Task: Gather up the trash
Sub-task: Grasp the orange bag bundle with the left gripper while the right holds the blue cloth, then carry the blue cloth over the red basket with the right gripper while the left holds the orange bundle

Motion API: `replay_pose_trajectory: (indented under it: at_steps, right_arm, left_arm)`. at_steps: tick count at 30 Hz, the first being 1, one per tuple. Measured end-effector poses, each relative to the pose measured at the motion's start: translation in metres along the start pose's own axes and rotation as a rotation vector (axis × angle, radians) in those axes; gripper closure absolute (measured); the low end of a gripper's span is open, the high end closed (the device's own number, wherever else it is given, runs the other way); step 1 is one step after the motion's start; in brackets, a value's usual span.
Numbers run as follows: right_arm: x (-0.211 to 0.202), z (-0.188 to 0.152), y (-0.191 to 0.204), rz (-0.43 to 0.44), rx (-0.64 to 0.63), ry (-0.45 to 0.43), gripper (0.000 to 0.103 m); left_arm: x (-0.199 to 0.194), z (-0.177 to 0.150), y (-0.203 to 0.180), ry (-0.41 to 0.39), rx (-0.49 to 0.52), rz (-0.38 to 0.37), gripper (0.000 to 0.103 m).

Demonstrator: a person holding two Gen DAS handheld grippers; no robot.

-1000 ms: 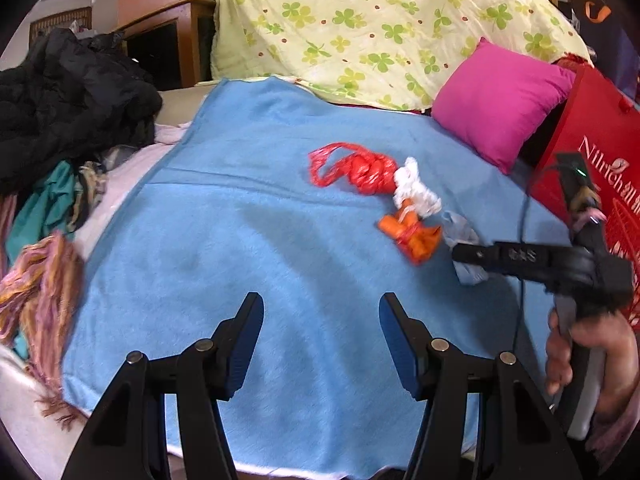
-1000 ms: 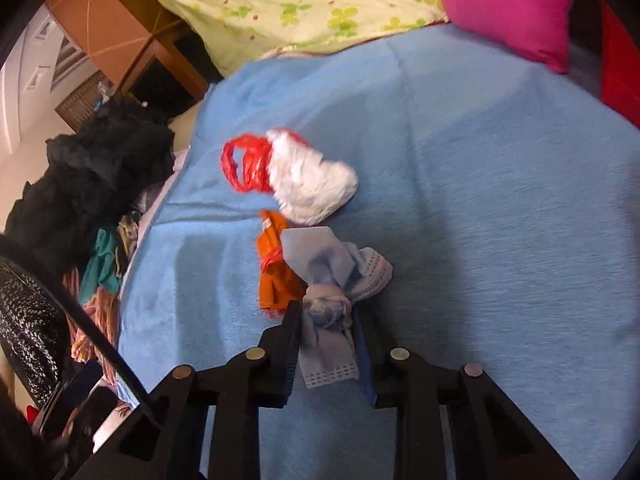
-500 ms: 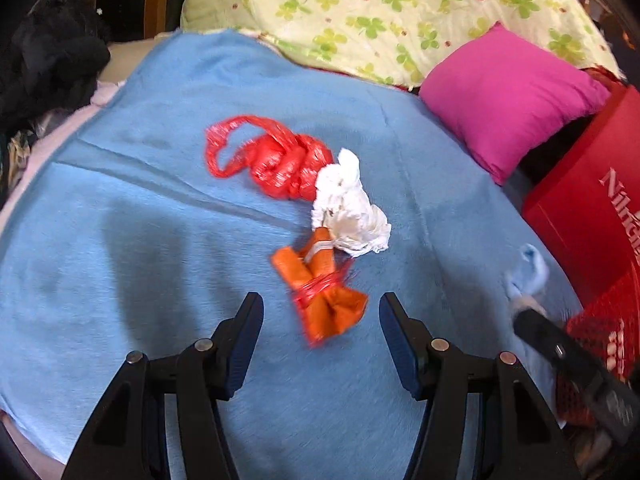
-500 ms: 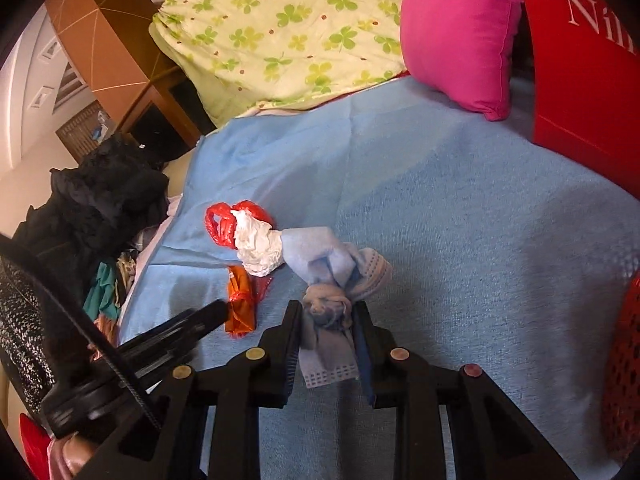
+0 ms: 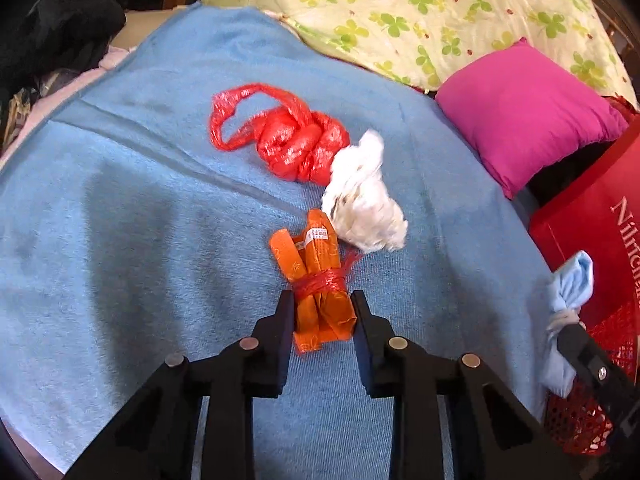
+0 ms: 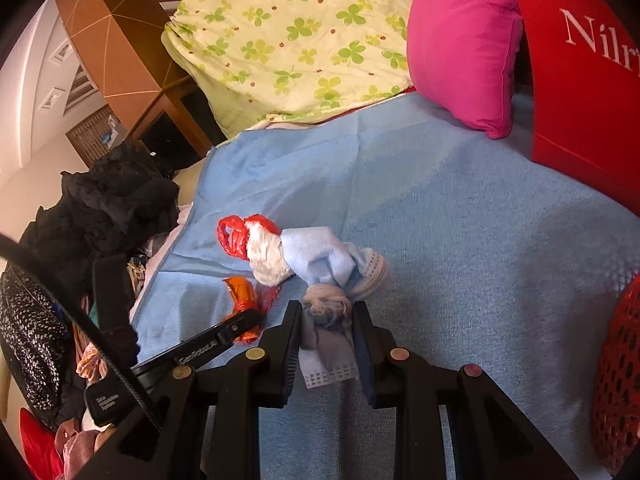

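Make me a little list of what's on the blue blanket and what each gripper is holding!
surface: blue blanket
left gripper: shut on the orange wrapper bundle, which is tied with red string
right gripper: shut on the knotted blue face mask
loose on blanket: red plastic bag, white crumpled tissue, touching each other
bin: red mesh basket, at the right edge
behind: pink pillow, clover-print quilt
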State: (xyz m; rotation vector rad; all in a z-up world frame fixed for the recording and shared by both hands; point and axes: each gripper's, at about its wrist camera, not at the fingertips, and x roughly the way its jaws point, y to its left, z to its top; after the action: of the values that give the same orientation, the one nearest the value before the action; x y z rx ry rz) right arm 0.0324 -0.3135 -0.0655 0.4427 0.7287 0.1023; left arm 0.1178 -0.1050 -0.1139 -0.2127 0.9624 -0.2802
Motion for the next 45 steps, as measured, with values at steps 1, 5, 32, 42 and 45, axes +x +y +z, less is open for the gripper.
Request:
replay_pose_trajectory:
  at_steps: [1,5,32,42,45]
  right_arm:
    - [-0.003,-0.001,0.001,0.001,-0.003,-0.007,0.076]
    - [-0.01,-0.001,0.003,0.005,-0.017,-0.03,0.076]
    - [-0.125,-0.02,0.012,-0.057,-0.152,-0.365,0.076]
    - [-0.164,-0.032,-0.004,-0.089,-0.164,-0.445,0.076]
    - [-0.171,-0.036,-0.013,-0.102,-0.159,-0.448,0.076]
  left_arm:
    - [-0.006,-0.002,0.0,-0.011,0.005,-0.003,0.075]
    - [-0.034,-0.01,-0.001,-0.051,0.036,0.008,0.075]
    - [-0.194,-0.04,-0.092,-0.362,0.343,-0.017,0.074]
    - [-0.205,-0.051,-0.123,-0.412,0.43,0.014,0.074]
    - [-0.206,-0.055,-0.129,-0.42,0.448,0.022,0.074]
